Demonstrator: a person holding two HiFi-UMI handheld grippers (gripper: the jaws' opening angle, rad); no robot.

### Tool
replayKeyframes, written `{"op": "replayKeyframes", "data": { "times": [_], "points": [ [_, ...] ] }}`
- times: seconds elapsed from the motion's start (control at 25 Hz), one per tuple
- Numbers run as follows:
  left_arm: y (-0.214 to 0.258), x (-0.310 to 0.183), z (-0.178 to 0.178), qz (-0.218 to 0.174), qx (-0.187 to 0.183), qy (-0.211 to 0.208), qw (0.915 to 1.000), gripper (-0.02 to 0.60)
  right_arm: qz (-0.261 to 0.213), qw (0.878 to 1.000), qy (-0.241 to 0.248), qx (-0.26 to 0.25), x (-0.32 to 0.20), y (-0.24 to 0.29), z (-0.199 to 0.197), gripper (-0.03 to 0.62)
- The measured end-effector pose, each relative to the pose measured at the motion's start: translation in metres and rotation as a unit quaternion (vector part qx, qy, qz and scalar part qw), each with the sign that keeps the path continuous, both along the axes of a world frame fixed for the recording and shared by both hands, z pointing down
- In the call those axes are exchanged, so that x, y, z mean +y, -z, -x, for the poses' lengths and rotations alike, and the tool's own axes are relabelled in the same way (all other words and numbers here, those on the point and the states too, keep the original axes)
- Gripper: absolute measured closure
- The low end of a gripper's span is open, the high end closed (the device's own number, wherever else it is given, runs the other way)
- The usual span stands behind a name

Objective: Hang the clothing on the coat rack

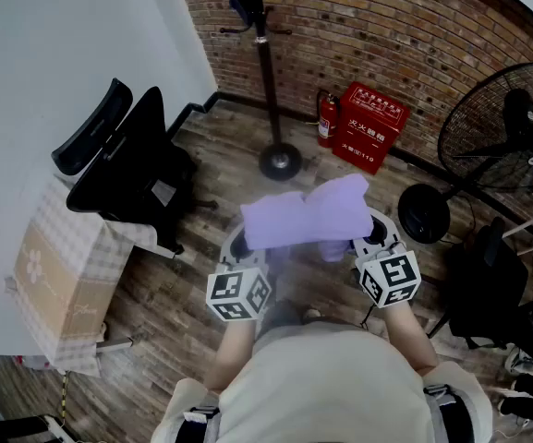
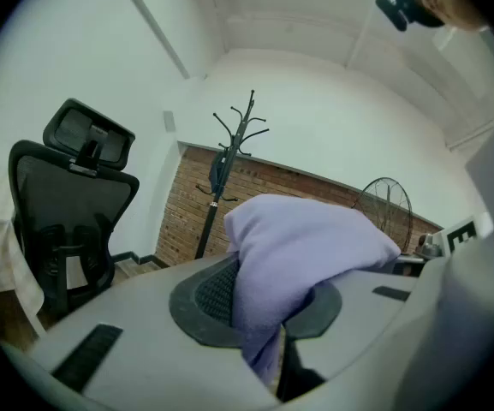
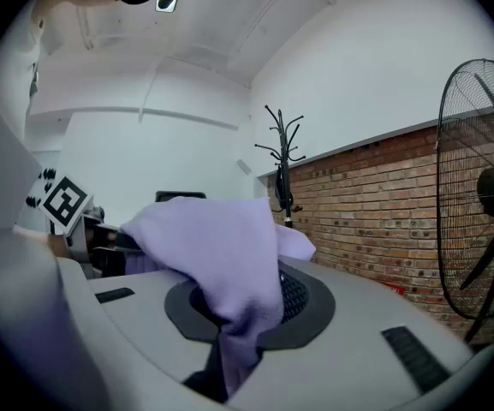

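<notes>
Both left claw (image 1: 240, 247) and right claw (image 1: 370, 236) tight on lilac garment (image 1: 308, 212), tips buried.

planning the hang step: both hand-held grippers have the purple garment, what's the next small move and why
Probably walk a step toward the coat rack, with both grips kept closed. The purple garment is pinched in the left hand-held gripper and the right hand-held gripper, spread between them, while the rack stands ahead by the brick wall, seemingly beyond reach.
</notes>
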State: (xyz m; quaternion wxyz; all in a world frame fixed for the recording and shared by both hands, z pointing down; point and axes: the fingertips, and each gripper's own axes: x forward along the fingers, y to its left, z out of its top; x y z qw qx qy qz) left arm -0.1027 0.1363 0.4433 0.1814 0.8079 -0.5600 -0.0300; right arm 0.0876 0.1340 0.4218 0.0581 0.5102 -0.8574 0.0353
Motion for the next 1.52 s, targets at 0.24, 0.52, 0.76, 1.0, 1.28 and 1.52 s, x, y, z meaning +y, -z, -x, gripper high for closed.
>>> {"op": "replayKeyframes", "data": {
  "times": [0.24, 0.52, 0.76, 1.0, 1.28, 1.52],
  "points": [
    [0.014, 0.028, -0.007, -0.018, 0.001, 0.006, 0.9998, 0.520, -0.015, 1.000, 0.001, 0.001, 0.027, 0.012, -0.008, 0.546],
    [0.015, 0.041, -0.006, -0.024, 0.002, 0.008, 0.9997, 0.520, -0.023, 1.000, 0.004, -0.002, 0.039, 0.013, -0.006, 0.546],
    [0.019, 0.046, -0.009, -0.028, 0.004, 0.012, 0.9995, 0.520, -0.028, 1.000, 0.011, -0.001, 0.045, 0.017, -0.009, 0.546],
    [0.020, 0.050, -0.014, -0.029, 0.009, 0.018, 0.9994, 0.520, -0.030, 0.999, 0.018, -0.006, 0.047, 0.018, -0.013, 0.546],
    [0.021, 0.056, -0.017, -0.029, 0.005, 0.027, 0.9992, 0.521, -0.026, 0.999, 0.029, -0.008, 0.050, 0.016, -0.016, 0.546],
    [0.020, 0.054, -0.017, -0.026, 0.008, 0.031, 0.9992, 0.520, -0.025, 0.999, 0.037, -0.013, 0.046, 0.017, -0.015, 0.546]
  ]
}}
